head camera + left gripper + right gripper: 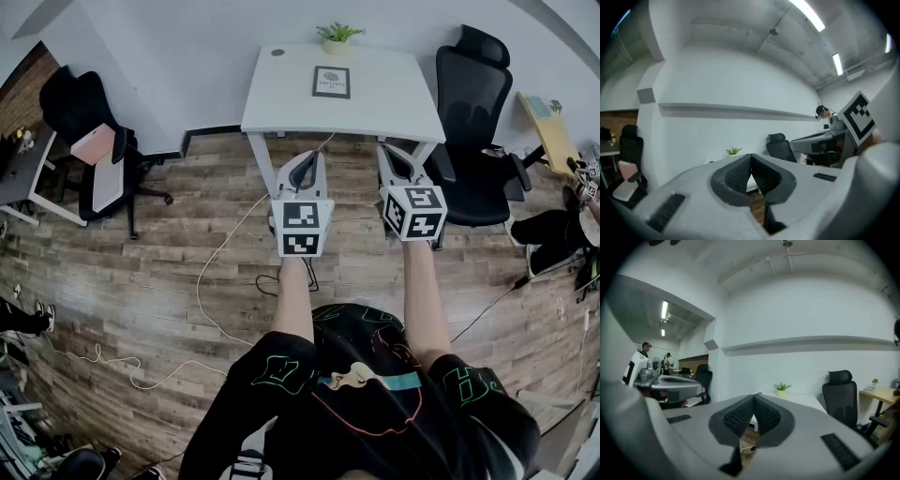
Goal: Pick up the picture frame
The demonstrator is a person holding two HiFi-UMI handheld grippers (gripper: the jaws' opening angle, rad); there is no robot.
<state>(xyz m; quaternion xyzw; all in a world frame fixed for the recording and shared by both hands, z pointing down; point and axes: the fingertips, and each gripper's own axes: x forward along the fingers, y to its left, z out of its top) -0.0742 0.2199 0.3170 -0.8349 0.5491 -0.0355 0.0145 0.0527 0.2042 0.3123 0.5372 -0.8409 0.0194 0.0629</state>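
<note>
A dark-framed picture frame (331,82) lies flat on the white desk (281,103) at the far wall, just in front of a small potted plant (337,37). My left gripper (303,156) and right gripper (392,150) are held side by side in front of the desk's near edge, well short of the frame. Both are shut with nothing between the jaws. In the left gripper view the left gripper (751,156) has its tips touching, and the right gripper (753,397) looks the same in its own view. The plant (733,151) shows beyond the tips; the frame itself is hidden there.
A black office chair (476,122) stands right of the desk, another black chair (89,141) with a pink item to the left. A white cable (211,272) trails across the wooden floor. A wooden side table (551,131) sits at the far right.
</note>
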